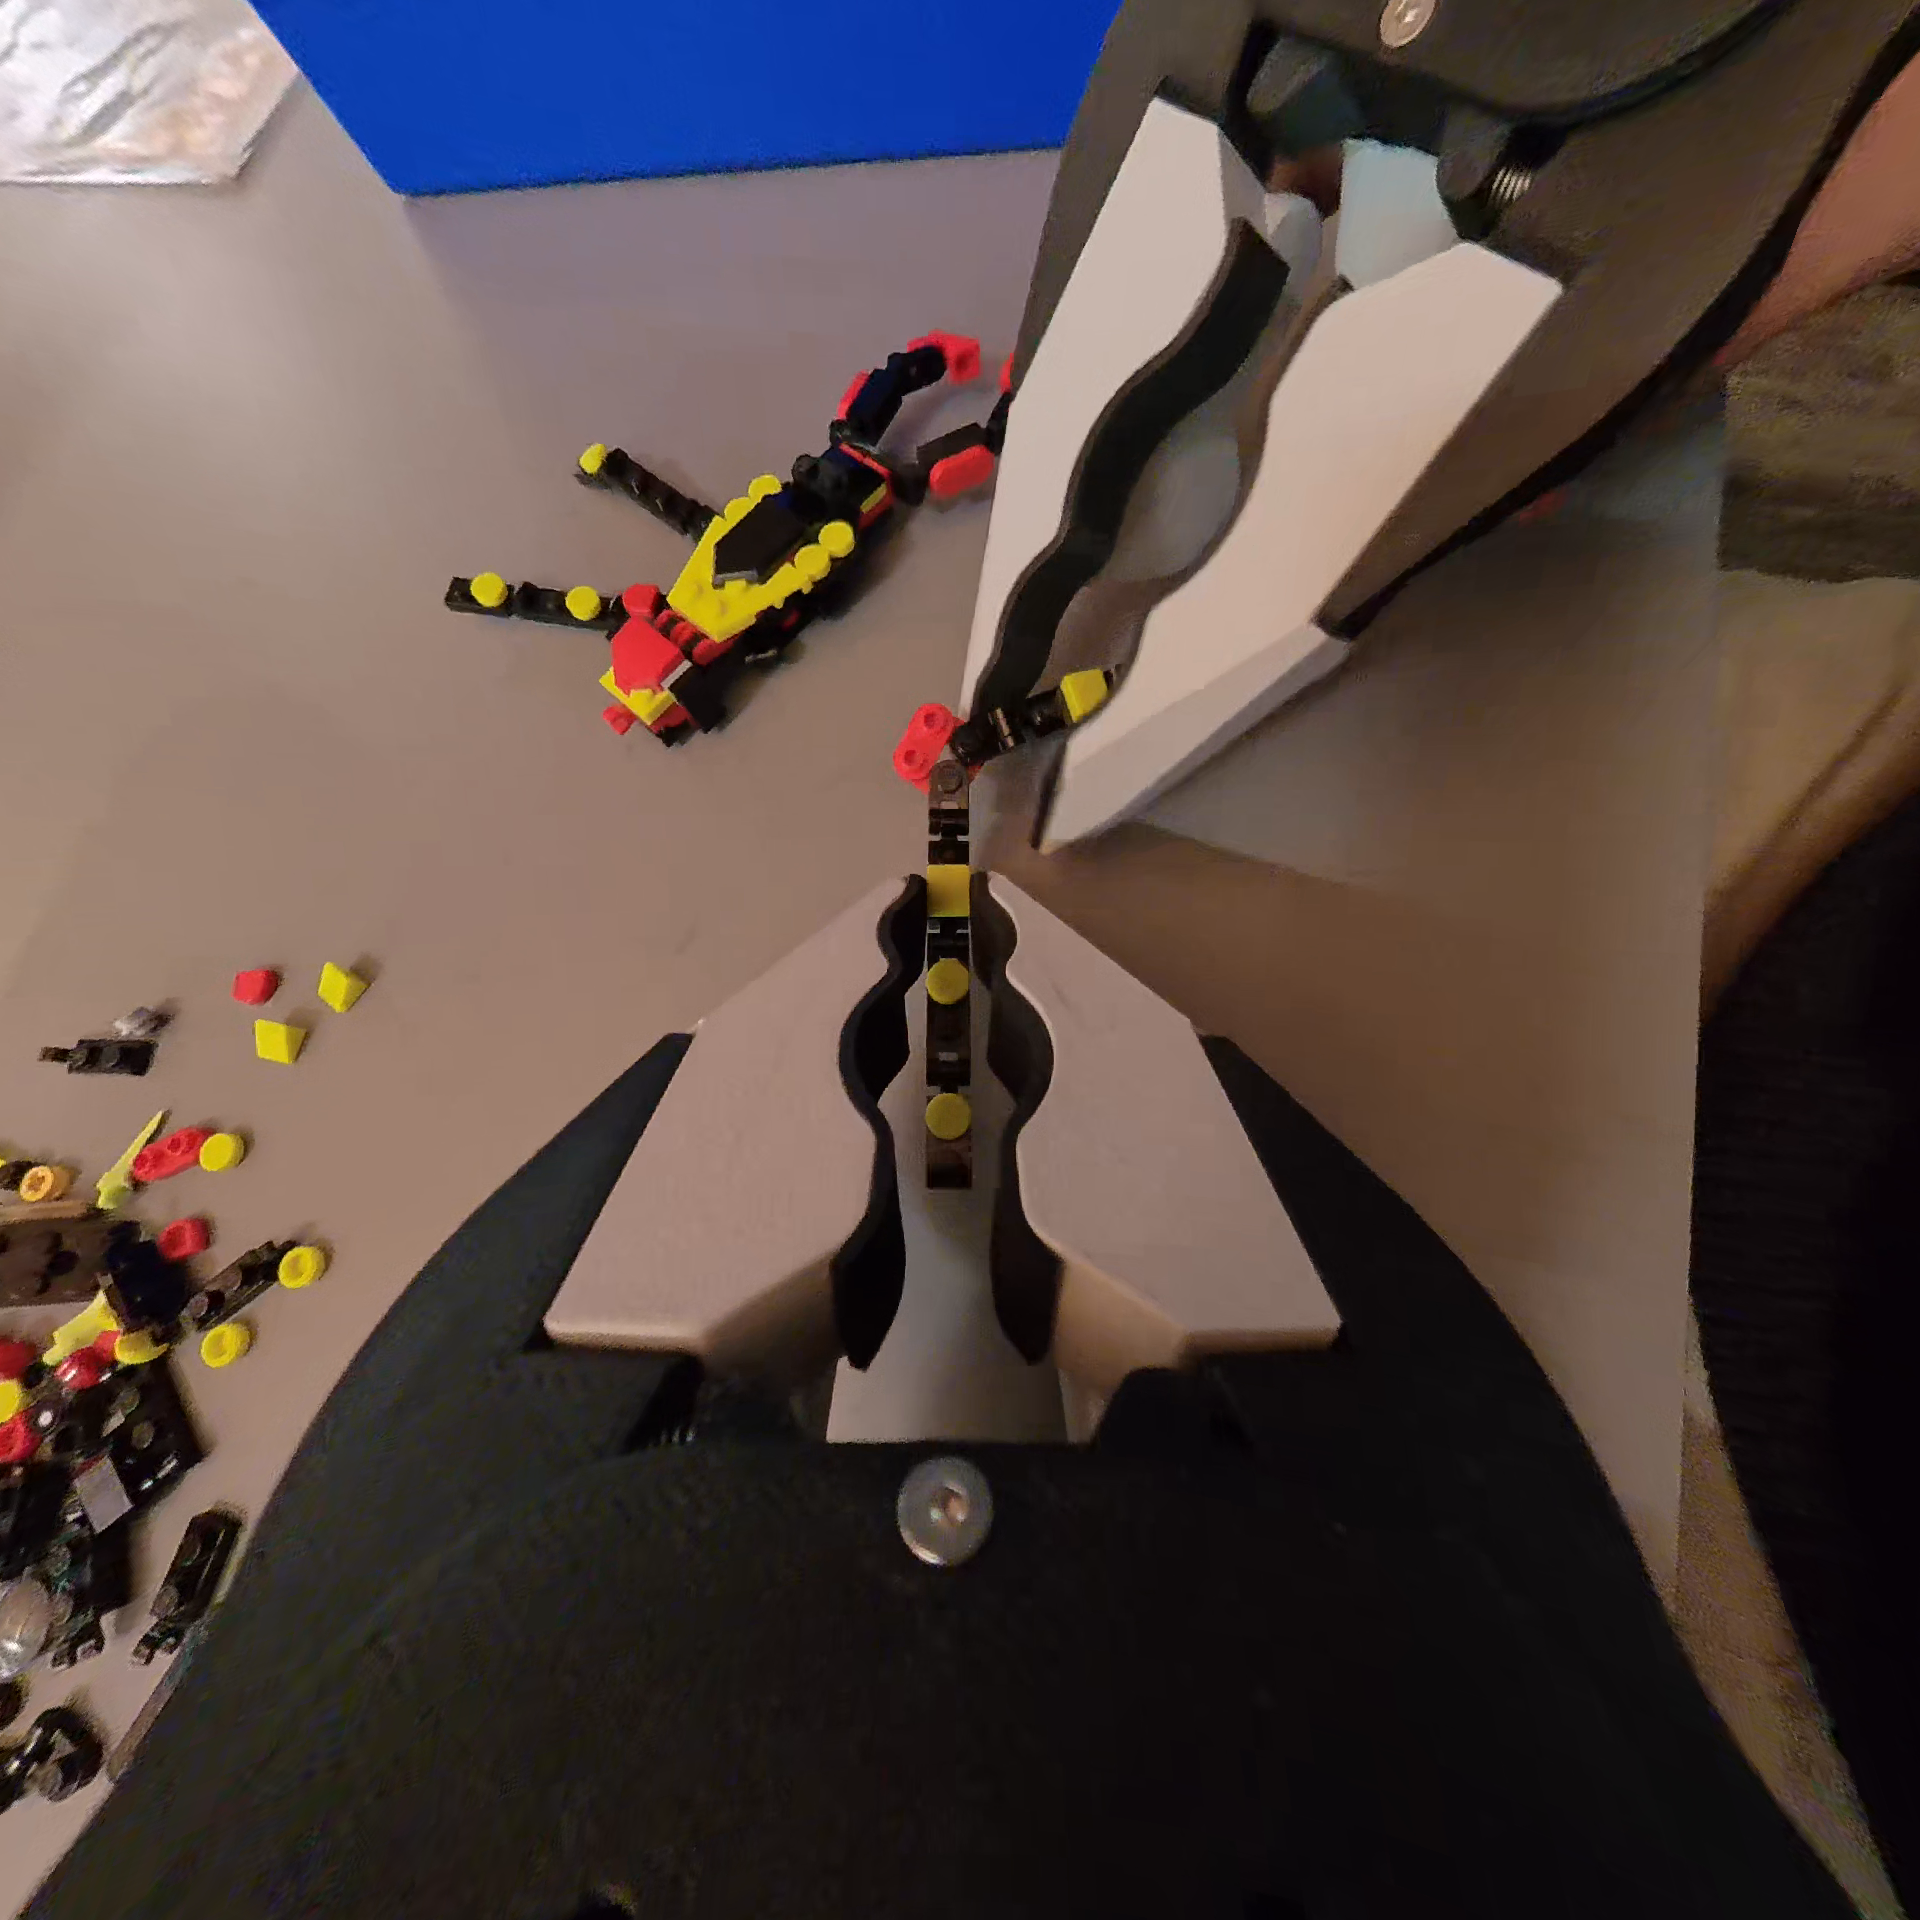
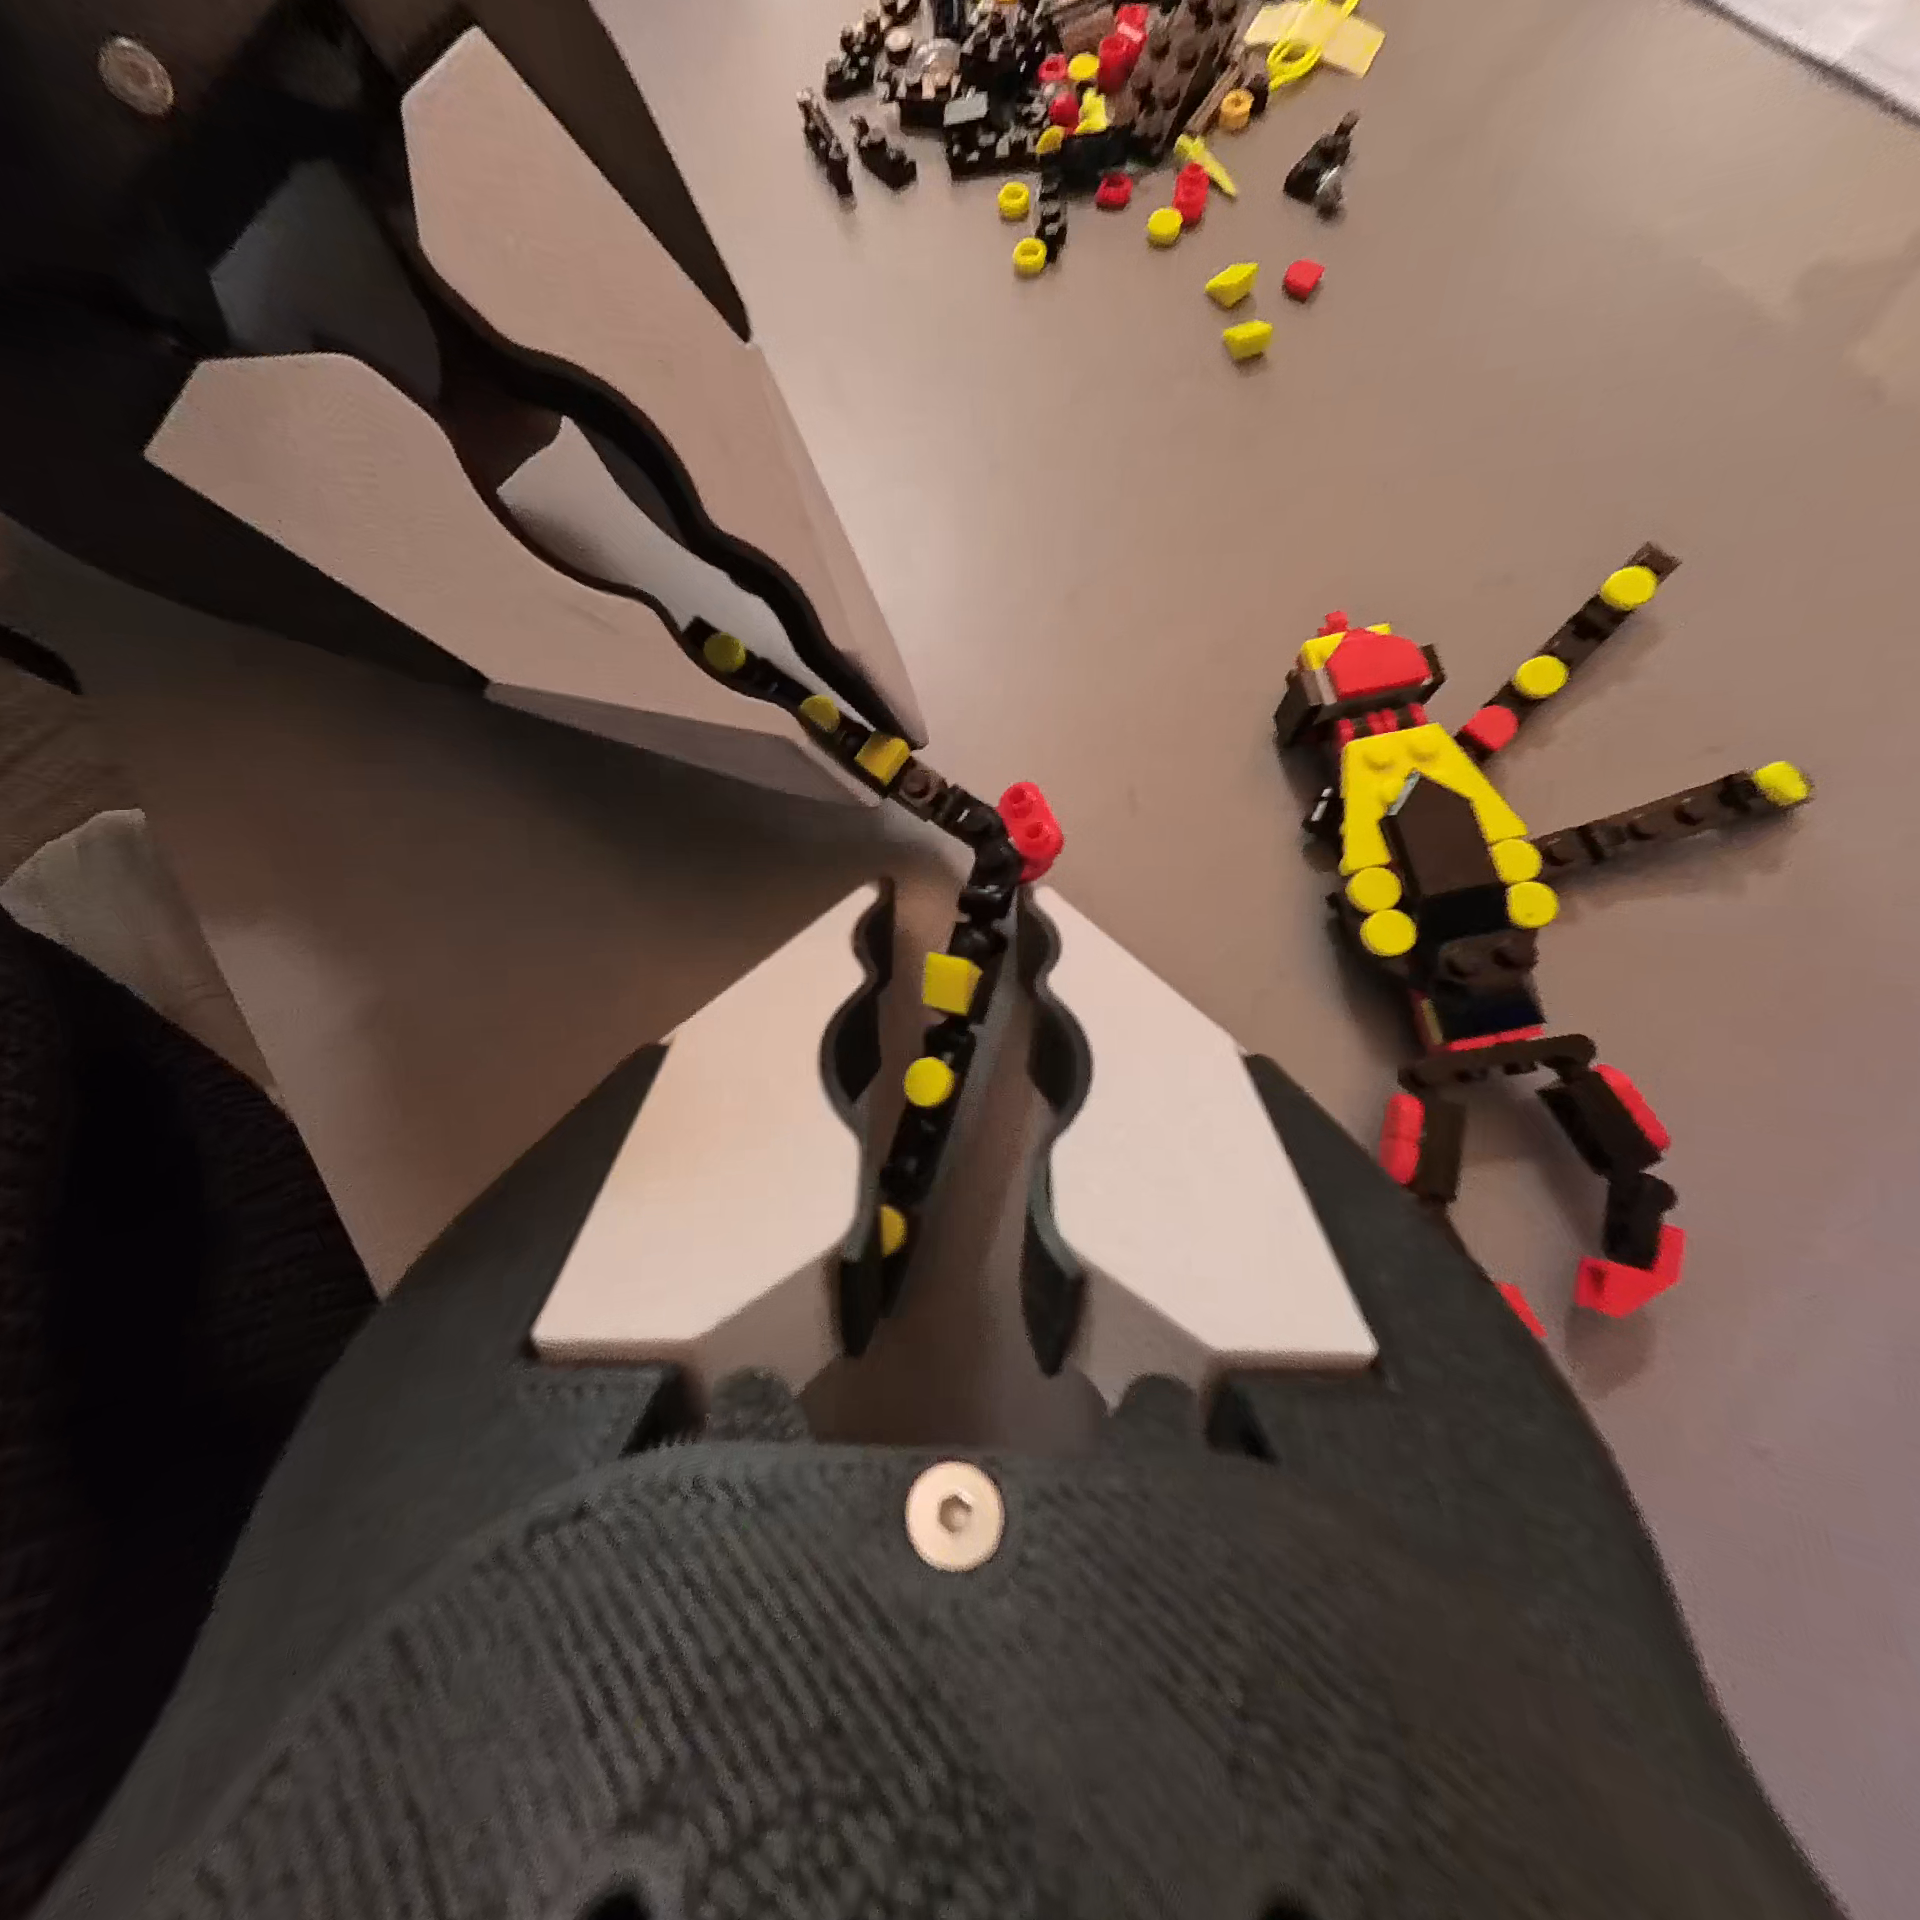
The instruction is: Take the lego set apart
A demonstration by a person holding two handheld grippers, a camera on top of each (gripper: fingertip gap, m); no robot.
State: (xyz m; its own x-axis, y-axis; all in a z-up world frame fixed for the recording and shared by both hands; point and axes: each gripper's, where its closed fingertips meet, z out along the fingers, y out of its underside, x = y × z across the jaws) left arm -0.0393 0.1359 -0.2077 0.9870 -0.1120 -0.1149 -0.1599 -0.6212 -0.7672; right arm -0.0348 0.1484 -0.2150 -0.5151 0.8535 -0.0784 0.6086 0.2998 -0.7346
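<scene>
A two-armed lego piece is held above the table between both grippers. My left gripper [image 1: 945, 883] is shut on one black strip with yellow studs [image 1: 945, 1039]. My right gripper [image 2: 956, 894] is shut on the other black strip with yellow studs [image 2: 935, 1081]. The strips meet at a bent black joint with a small red piece [image 1: 923, 740] on it, which also shows in the right wrist view [image 2: 1031, 826]. The right gripper [image 1: 1023, 748] enters the left wrist view from the upper right. The left gripper [image 2: 899, 764] enters the right wrist view from the upper left.
The rest of the lego model [image 1: 748, 582], yellow, black and red with thin arms, lies flat on the grey table [image 2: 1039, 520]; it also shows in the right wrist view [image 2: 1455, 852]. A pile of loose pieces [image 1: 94, 1351] lies to the side. A blue box [image 1: 675, 83] stands behind. The grippers are tip to tip, or close to it.
</scene>
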